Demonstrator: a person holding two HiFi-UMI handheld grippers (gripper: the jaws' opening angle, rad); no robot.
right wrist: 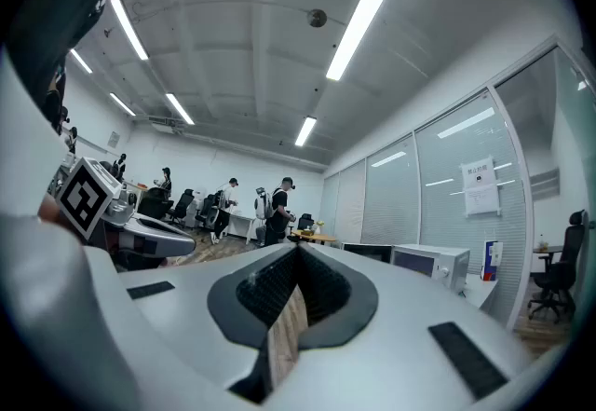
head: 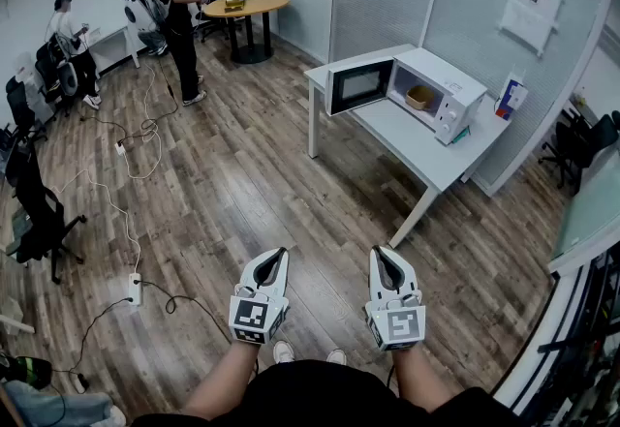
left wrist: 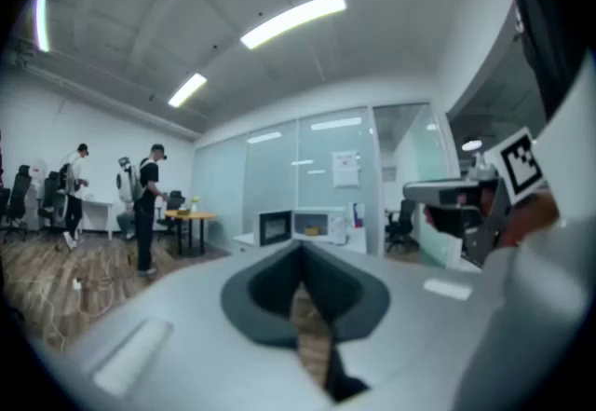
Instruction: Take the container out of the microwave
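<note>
A white microwave stands on a white table at the far right, its door swung open to the left. A small tan container sits inside the cavity. Both grippers are held low and level in front of the person, well short of the table. My left gripper is shut with nothing between its jaws, and so is my right gripper. In the left gripper view the closed gripper tips point toward the distant microwave. The right gripper view shows its closed gripper tips and the microwave to the right.
Wood floor lies between me and the table. Cables and a power strip trail across the floor at left. A black office chair stands at left. Two people and a round wooden table are at the back. A glass wall runs behind the microwave.
</note>
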